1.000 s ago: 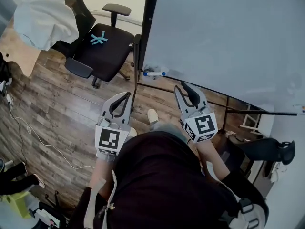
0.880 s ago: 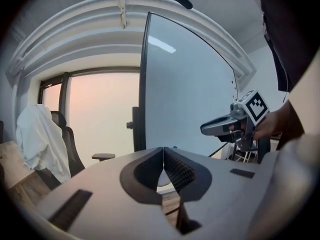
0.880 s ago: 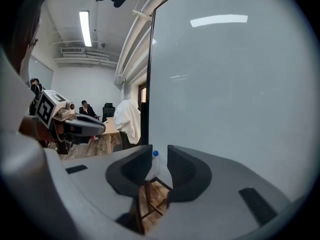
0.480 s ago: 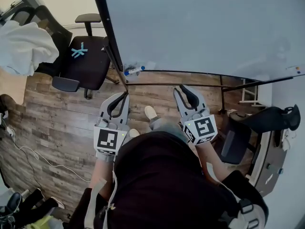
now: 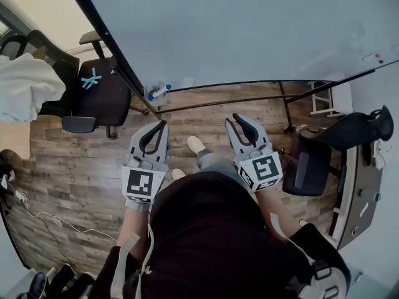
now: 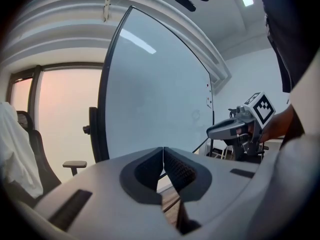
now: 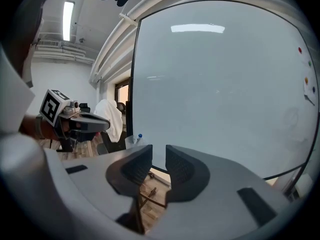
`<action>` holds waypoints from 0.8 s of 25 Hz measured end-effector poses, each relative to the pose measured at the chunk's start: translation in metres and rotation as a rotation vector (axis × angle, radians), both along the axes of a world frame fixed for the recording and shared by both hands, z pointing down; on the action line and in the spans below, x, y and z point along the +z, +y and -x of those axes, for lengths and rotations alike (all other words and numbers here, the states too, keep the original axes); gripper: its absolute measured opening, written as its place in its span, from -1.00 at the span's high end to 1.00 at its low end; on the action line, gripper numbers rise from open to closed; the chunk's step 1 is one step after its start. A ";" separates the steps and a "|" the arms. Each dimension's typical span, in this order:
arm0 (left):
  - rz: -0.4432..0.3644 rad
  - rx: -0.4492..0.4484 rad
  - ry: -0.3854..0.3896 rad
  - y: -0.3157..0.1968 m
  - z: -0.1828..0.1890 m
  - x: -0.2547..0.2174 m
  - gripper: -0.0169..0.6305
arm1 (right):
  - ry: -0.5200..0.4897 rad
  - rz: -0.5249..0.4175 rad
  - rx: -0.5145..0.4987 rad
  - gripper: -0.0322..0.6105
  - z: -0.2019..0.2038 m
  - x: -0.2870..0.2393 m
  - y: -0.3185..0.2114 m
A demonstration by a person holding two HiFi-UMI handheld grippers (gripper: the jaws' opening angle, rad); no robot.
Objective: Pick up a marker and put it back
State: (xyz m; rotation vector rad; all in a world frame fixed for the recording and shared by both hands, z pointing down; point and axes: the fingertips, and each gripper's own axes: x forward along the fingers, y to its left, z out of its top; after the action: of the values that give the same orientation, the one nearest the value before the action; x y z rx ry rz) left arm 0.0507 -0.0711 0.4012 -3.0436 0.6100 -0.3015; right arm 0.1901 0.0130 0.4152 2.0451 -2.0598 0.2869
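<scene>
**Stance before the reach, near to far.** Nearest, I hold both tools level at waist height, pointing at the board. The left gripper (image 5: 163, 124) has its jaws pressed together on nothing. The right gripper (image 5: 234, 118) has its jaws a narrow slit apart, also with nothing between them. I judge this carriage to be a ready posture, since neither tool is yet committed to the pick. Between the two tools my shoe (image 5: 197, 146) shows on the wooden floor (image 5: 81, 161).

Just beyond the left gripper's tips, the marker (image 5: 159, 91), white with a blue cap, lies slanted in a small clear holder (image 5: 149, 99). The holder is fixed at the lower left corner of the whiteboard (image 5: 249, 30). The marker is well apart from both tools and nearer the left one, which would have to open before closing on it.

The stand's crossbars (image 5: 237, 98) run beneath the board's lower edge, in front of the right gripper. The board's dark side frame rises directly beside the holder, and I judge it the likeliest thing to strike on approach.

Further left stands an office chair (image 5: 103, 101) with a blue cross-shaped item (image 5: 91, 78) on its seat. Beyond it a white cloth (image 5: 25, 86) is draped over another chair. At far right a second dark chair (image 5: 312, 164) stands clear of the reach.
</scene>
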 end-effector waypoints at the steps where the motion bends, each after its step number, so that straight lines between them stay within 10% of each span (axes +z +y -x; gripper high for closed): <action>1: 0.003 0.007 -0.002 0.002 -0.001 0.000 0.92 | -0.003 -0.001 0.007 0.63 -0.001 0.001 0.003; 20: -0.002 0.066 0.013 0.011 -0.028 -0.004 0.92 | -0.016 -0.016 0.072 0.63 -0.019 0.004 0.026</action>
State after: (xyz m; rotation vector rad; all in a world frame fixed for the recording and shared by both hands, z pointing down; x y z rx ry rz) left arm 0.0784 -0.0600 0.3970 -3.0579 0.5086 -0.2795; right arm 0.2094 0.0390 0.4193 2.1369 -2.0064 0.3013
